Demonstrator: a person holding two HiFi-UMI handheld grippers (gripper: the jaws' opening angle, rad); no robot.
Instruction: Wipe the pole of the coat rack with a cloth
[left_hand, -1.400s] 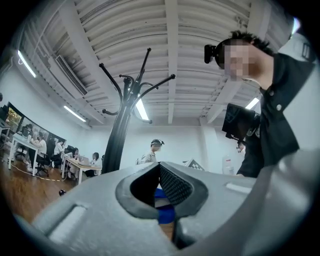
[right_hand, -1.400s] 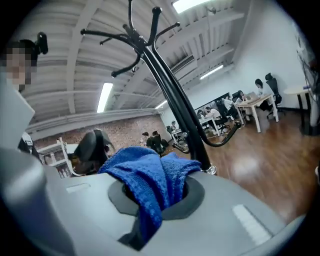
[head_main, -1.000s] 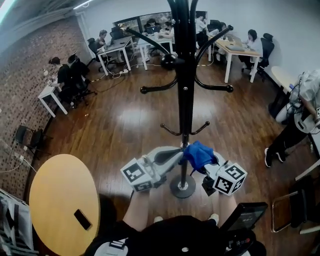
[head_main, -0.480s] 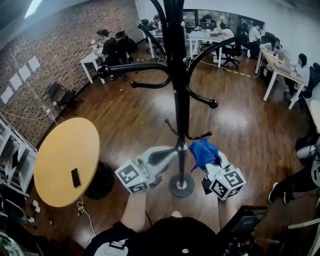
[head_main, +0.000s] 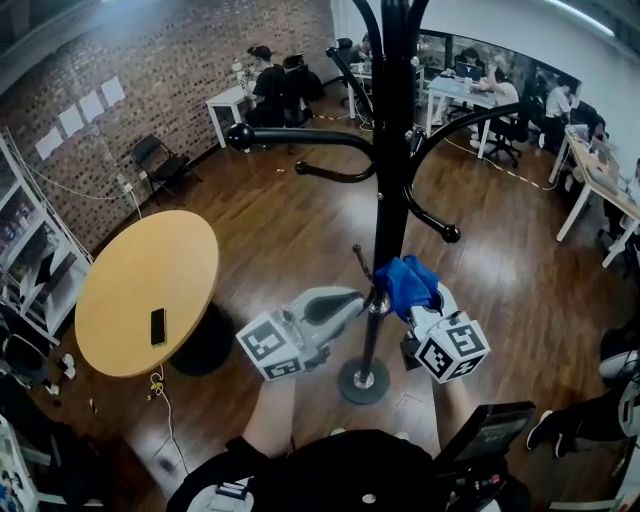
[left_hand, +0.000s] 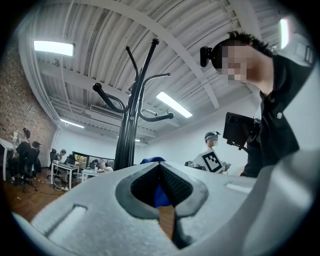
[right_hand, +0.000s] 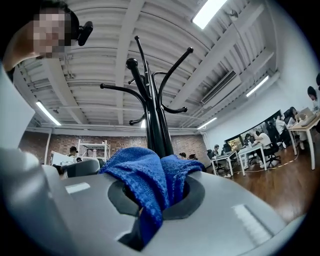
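Swinging round since the earlier frame, the head view is now showing the round table (head_main: 145, 270) at mid-left, and the cloth (head_main: 405, 283) is sitting slightly higher on the pole (head_main: 392, 150). Right gripper (head_main: 402, 298) is clamping the one blue cloth at frame centre. Left gripper (head_main: 352, 300) is staying closed and empty, tip beside the pole. One rack, two grippers.

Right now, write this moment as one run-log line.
right gripper: shut on blue cloth, cloth at coat rack pole | left gripper: shut, empty, beside pole
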